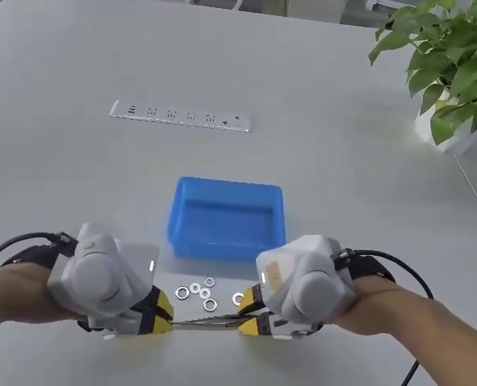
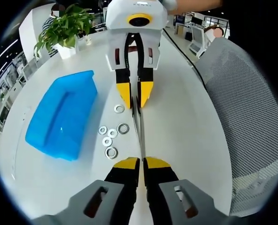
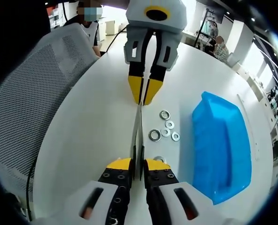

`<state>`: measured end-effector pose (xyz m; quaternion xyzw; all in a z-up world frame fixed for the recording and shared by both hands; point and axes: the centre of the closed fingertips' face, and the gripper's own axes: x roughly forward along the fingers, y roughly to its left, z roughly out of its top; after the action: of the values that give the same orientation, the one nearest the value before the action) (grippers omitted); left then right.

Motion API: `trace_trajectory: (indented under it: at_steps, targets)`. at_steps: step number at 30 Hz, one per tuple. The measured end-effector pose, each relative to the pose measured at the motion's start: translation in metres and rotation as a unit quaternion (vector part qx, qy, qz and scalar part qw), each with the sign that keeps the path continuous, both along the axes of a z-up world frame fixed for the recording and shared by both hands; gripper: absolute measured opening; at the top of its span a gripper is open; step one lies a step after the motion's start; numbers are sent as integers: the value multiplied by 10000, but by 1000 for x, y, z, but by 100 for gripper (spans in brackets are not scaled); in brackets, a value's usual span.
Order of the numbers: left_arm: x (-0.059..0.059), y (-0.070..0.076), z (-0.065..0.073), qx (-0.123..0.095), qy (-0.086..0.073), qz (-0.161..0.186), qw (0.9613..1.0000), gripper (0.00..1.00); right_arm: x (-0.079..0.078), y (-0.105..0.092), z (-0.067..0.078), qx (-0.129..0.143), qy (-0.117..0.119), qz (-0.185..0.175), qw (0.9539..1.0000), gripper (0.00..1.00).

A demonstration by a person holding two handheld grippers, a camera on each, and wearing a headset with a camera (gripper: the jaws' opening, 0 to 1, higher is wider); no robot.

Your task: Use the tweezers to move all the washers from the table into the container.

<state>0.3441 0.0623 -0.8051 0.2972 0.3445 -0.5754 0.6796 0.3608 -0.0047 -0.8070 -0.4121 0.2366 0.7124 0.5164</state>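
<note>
At lower centre, the left gripper (image 1: 162, 315) and right gripper (image 1: 250, 310) are clamping the ends of the tweezers (image 1: 206, 322); the light, slippery washers (image 1: 198, 293) are likely needing rim pinches.

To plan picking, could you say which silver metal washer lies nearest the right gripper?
The lone silver metal washer beside the right gripper; the other washers cluster apart from it.

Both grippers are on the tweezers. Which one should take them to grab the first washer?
Probably right. The right gripper and left gripper both pinch the tweezers, but one washer lies just beside the right's tips; the other washers sit midway.
</note>
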Motion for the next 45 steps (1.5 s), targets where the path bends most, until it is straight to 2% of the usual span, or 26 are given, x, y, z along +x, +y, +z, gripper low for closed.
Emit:
trace_trajectory:
  at_steps: [5, 10, 13, 16, 21, 26, 32, 38, 45]
  targets:
    - [0, -2, -3, 5, -34, -13, 10000, 6, 0, 0, 0, 1, 6, -10, 10000, 11]
    - [0, -2, -2, -49, -35, 70, 10000, 6, -1, -1, 0, 4, 20, -33, 10000, 11]
    - [0, -2, -2, -79, 23, 211, 9997, 5, -1, -1, 0, -3, 25, -36, 10000, 11]
    - [1, -2, -1, -56, -15, 225, 9997, 5, -2, -1, 0, -15, 44, -35, 10000, 11]
    - [1, 0, 7, -151, 22, 336, 9993, 4, -3, 0, 0, -31, 33, -33, 10000, 12]
    - [-1, 0, 16, -127, 56, 379, 9992, 4, -4, 2, -1, -38, 3, -15, 10000, 15]
    - [-2, -2, 26, -97, 21, 376, 9992, 4, -8, 5, 0, -1, 10, 3, 10000, 18]
    - [0, -7, 40, -79, -121, 306, 9994, 4, -11, 8, 3, 117, 28, -41, 9999, 17]
    - [1, -17, 59, -199, -250, 218, 9993, 4, -10, 10, 9, 220, 2, -152, 9996, 13]
